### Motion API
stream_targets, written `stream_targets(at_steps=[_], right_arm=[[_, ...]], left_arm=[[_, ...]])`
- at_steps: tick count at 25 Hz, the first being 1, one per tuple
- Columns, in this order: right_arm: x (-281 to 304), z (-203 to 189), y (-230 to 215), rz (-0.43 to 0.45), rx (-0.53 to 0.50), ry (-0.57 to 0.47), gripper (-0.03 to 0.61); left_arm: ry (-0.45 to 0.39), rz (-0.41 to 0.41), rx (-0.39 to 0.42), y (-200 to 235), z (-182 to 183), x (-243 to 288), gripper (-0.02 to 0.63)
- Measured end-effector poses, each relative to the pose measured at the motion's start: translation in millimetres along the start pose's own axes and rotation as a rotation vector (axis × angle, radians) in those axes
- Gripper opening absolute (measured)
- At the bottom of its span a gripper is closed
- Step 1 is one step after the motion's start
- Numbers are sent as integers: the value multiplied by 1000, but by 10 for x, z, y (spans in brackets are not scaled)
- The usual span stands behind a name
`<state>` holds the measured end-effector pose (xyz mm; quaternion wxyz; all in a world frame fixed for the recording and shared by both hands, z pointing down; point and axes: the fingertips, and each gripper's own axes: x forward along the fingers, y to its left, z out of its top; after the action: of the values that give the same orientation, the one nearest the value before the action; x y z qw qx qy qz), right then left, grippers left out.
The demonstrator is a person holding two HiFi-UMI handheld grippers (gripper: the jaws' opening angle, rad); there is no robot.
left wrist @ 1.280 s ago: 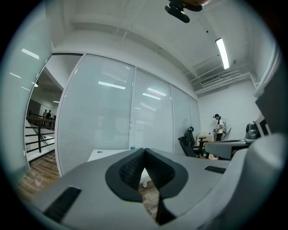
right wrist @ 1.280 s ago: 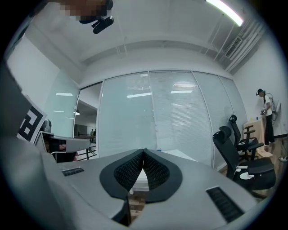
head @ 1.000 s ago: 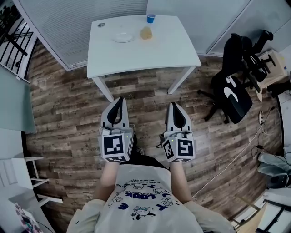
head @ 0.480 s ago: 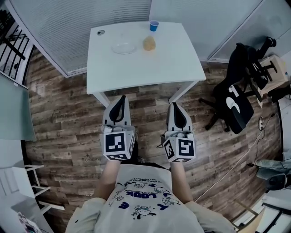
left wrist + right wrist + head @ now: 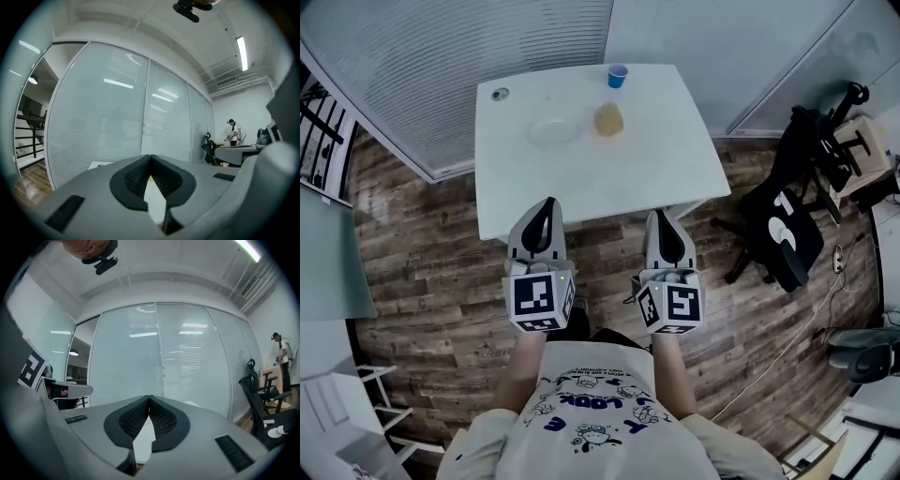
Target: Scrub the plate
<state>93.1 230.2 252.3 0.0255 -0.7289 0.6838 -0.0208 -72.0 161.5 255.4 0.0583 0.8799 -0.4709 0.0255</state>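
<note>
A clear plate (image 5: 553, 130) lies on the white table (image 5: 637, 169), with a tan sponge (image 5: 608, 119) to its right and a blue cup (image 5: 618, 75) behind that. My left gripper (image 5: 547, 203) and right gripper (image 5: 661, 217) are held side by side at the table's near edge, both shut and empty. In the left gripper view the left gripper (image 5: 150, 157) has its jaws pressed together, with the table top pale beyond. The right gripper (image 5: 149, 398) looks the same in the right gripper view. Both are well short of the plate.
A small round fitting (image 5: 500, 94) sits at the table's back left corner. Glass walls with blinds (image 5: 469, 56) stand behind the table. A black office chair (image 5: 787, 230) is at the right, with a cable (image 5: 787, 328) on the wood floor. A person (image 5: 233, 132) stands far off.
Both grippers and the head have moved forward toward the table. The table now lies closer, its near edge at the jaw tips. The jaws stay shut.
</note>
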Motion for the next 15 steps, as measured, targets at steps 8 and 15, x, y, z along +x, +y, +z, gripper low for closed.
stream_targets(at_steps=[8,15], right_arm=[[422,-76,53,9,0,18,-8],[766,-138,24,45,-2,37,-8]], left_arm=[[27,27,-23,293,-86,300,25],[46,73,-28,434,-137,533,25]])
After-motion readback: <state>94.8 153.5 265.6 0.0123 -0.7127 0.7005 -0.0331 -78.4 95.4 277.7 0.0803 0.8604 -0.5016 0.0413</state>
